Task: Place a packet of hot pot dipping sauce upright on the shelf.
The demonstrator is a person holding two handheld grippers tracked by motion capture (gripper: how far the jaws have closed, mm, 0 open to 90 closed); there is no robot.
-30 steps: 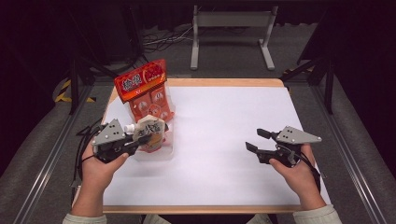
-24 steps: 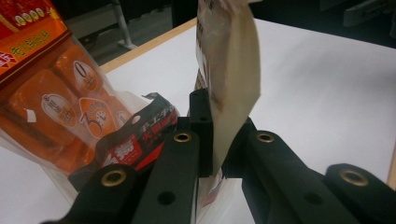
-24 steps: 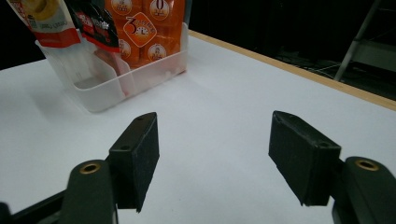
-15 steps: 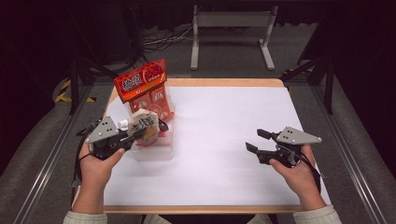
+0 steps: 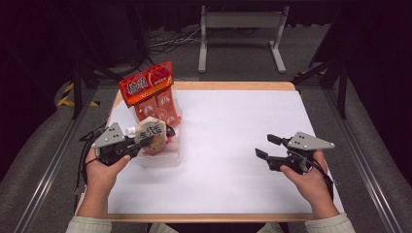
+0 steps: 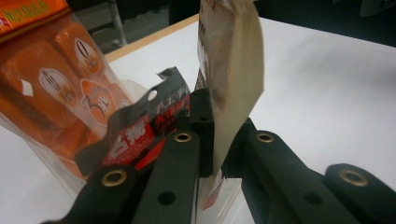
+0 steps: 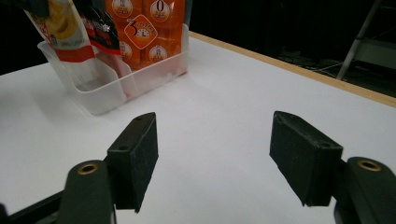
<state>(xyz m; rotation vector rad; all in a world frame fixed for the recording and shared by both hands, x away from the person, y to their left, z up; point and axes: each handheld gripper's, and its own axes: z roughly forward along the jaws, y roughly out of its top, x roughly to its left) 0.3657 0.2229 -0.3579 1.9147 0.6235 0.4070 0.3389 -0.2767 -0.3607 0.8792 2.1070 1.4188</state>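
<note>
A cream spouted pouch [image 5: 149,133] (white cap at its left end) is held tilted over a clear plastic bin [image 5: 167,156], touching a black-red sachet [image 6: 140,128].

Left claw [image 5: 145,144]: moving down and toward the person, carrying the pale pouch [image 5: 149,132].
Pale pouch: tipping lower over the clear bin [image 5: 167,158].

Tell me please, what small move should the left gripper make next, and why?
Probably lower the pouch a little further into the clear bin. The left gripper is shut on the pouch, which hangs above the bin's front part, next to the orange bag. The right gripper waits open.
</note>
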